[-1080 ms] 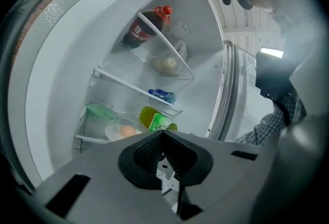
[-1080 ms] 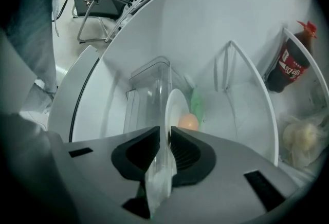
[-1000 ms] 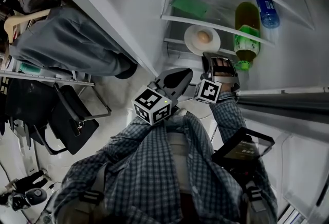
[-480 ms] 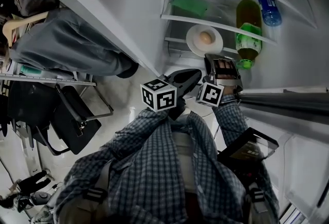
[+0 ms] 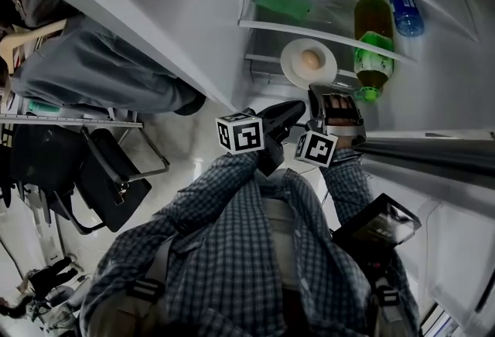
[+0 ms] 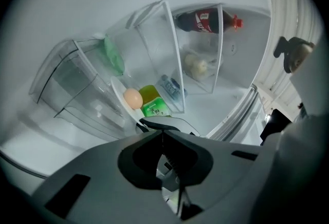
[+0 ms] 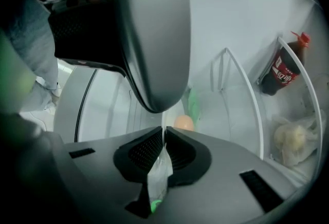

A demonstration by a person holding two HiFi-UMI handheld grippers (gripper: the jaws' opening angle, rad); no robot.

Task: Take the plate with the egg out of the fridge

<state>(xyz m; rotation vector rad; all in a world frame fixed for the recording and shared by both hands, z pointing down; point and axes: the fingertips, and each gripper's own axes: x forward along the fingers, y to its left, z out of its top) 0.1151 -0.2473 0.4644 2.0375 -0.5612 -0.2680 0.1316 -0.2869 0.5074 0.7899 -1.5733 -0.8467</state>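
Right claw (image 7: 164, 138) pinches the plate (image 5: 308, 63) on the fridge shelf (image 5: 260, 60).

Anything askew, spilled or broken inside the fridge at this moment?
Nothing stands out. The egg lies whole on the plate, which sits on its shelf beside the green bottle. No spill shows. The right gripper is closed on the plate's near rim; the left gripper is shut, empty.
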